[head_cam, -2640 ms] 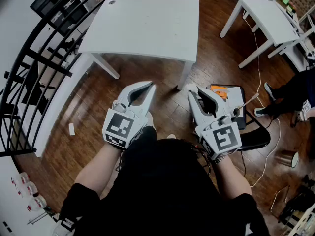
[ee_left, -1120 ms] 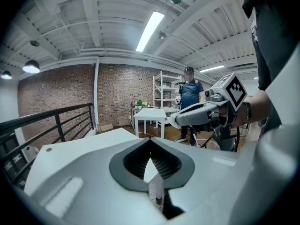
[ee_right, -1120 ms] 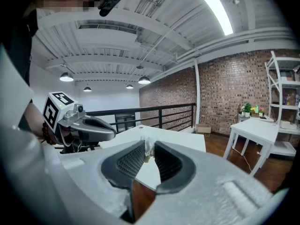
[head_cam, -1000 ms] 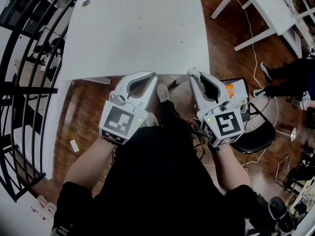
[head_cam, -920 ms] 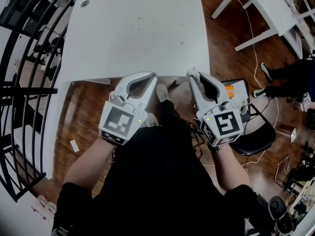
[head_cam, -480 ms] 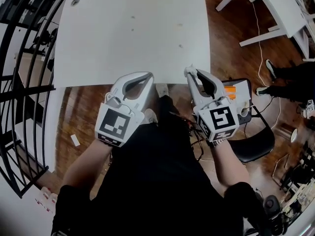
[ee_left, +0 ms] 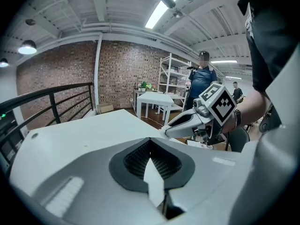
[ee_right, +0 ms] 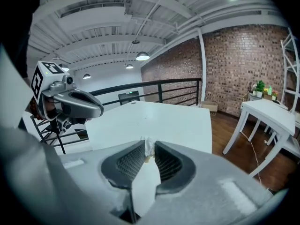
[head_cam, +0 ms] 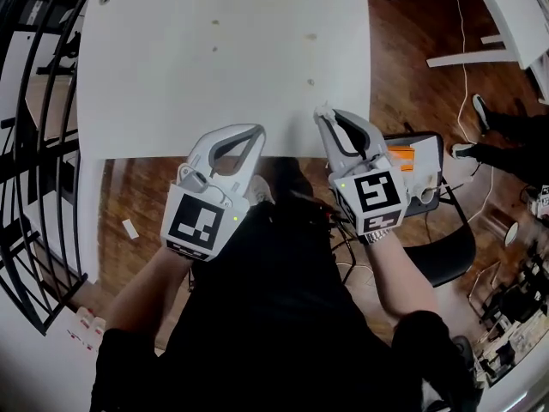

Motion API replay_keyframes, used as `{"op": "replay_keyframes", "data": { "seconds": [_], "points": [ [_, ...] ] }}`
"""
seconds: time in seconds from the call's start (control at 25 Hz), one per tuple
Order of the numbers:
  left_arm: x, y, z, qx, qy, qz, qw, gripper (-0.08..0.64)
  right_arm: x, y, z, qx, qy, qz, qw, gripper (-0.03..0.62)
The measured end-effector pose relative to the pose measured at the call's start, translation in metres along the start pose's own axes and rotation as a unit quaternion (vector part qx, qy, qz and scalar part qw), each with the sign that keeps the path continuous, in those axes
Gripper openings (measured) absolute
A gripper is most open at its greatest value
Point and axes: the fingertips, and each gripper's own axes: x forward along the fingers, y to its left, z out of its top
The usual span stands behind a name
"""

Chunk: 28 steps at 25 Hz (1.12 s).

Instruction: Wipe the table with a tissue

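The left gripper [head_cam: 254,130] is held just at the near edge of the white tabletop [head_cam: 214,67]. In the left gripper view, its jaws are seen pressed together at the tips, with nothing held between them. The right gripper [head_cam: 326,118] is held beside it, near the tabletop's near right corner. In the right gripper view, its jaws are seen pinching a small crumpled white tissue [ee_right: 148,148] at the tips. The tissue [head_cam: 322,109] is carried over the near edge of the tabletop; contact with the surface cannot be determined. Several small brownish spots [head_cam: 310,82] are noted on the tabletop ahead of the right gripper. A black railing [head_cam: 34,144] is seen along the left side. A second white table [head_cam: 506,15] stands well apart to the right on the wooden floor [head_cam: 412,67].
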Motion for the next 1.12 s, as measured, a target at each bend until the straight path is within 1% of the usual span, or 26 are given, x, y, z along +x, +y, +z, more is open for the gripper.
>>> {"op": "replay_keyframes", "data": {
  "seconds": [0.24, 0.4, 0.8, 1.12],
  "points": [
    [0.022, 0.005, -0.010, -0.016, 0.022, -0.001, 0.9996, 0.016, 0.025, -0.017, -0.019, -0.005, 0.033, 0.009, 0.999, 0.054],
    [0.026, 0.014, -0.015, -0.026, 0.032, -0.001, 0.9991, 0.016, 0.043, -0.017, -0.024, -0.011, 0.058, 0.016, 0.998, 0.054],
    [0.046, 0.030, -0.020, -0.031, 0.053, -0.007, 0.9981, 0.017, 0.076, -0.033, -0.041, -0.029, 0.096, 0.024, 0.995, 0.054],
    [0.051, 0.037, -0.024, -0.038, 0.061, -0.007, 0.9974, 0.017, 0.092, -0.032, -0.048, -0.034, 0.122, 0.036, 0.991, 0.054]
  ]
}}
